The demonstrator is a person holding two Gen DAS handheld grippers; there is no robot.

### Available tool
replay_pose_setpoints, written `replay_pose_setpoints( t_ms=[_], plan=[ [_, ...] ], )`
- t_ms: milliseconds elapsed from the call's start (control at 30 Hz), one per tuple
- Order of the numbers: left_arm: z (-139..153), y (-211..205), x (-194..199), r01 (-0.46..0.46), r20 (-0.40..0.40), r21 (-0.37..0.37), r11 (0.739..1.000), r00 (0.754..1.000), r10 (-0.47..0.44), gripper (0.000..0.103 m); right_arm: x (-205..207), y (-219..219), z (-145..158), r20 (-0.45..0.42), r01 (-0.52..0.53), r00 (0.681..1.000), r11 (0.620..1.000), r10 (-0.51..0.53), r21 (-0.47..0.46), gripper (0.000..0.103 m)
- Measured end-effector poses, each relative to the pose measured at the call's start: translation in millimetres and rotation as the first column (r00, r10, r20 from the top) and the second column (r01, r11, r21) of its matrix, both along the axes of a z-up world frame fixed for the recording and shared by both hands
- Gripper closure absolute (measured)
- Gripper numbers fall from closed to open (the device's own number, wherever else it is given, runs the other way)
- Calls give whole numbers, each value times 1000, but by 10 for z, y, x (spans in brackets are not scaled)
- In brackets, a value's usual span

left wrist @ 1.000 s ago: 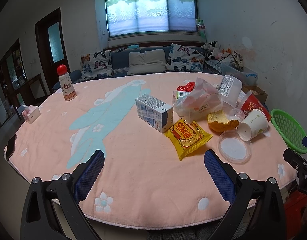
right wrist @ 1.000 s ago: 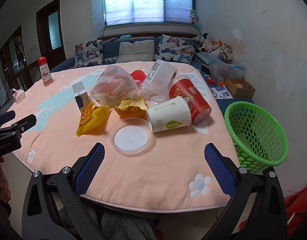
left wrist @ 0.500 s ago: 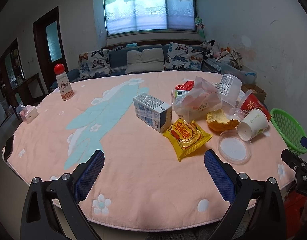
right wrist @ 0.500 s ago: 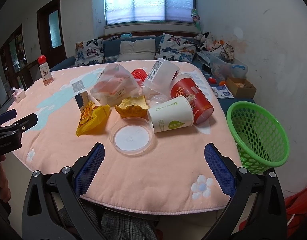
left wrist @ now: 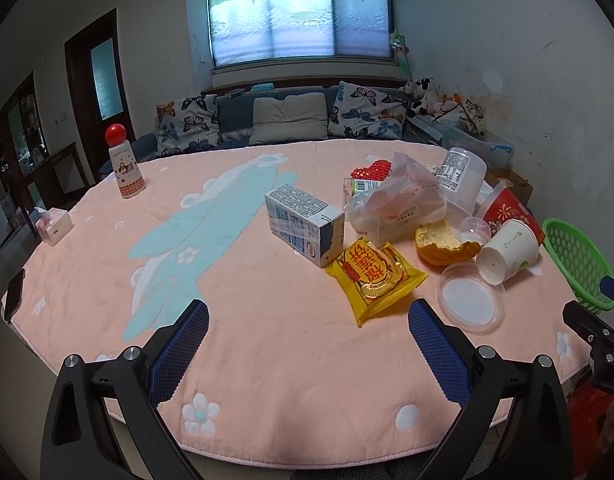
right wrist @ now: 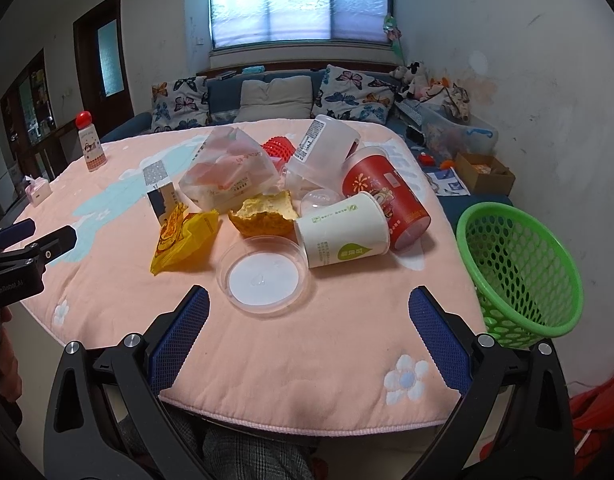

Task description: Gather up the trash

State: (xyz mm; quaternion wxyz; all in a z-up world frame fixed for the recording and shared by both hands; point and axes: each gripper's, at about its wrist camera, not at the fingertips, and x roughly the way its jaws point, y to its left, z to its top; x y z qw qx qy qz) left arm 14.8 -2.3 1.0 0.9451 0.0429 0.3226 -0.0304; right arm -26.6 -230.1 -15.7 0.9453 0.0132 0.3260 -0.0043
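Note:
Trash lies clustered on the pink tablecloth [left wrist: 247,340]: a yellow snack packet [left wrist: 373,276] [right wrist: 183,236], a white-blue carton [left wrist: 305,224], a clear plastic bag [right wrist: 229,172], an orange peel [right wrist: 263,212], a clear lid [right wrist: 263,274], a white paper cup [right wrist: 343,230] on its side, a red cup [right wrist: 387,196] and a clear tub [right wrist: 323,148]. A green basket [right wrist: 519,268] stands at the table's right edge. My left gripper [left wrist: 307,340] is open and empty near the front edge. My right gripper [right wrist: 307,328] is open and empty just short of the lid.
A red-capped bottle [left wrist: 125,164] and a tissue box [left wrist: 53,226] stand at the far left, a dark phone [left wrist: 13,294] at the left edge. A sofa with cushions [left wrist: 287,120] runs behind the table. The left gripper shows in the right wrist view [right wrist: 23,248].
Both grippers have drifted slightly; the table contents sit a little lower and closer in both views. Nothing on the table has moved. Both stay open.

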Motion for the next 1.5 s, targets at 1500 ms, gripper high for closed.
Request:
replay_pose_setpoints(
  t_ms=[1500],
  plan=[
    [-115,299,651,-7,-67,-44,999,998,4,6,838,125,-8,-52,-160,986,985,157,-58,16]
  ],
)
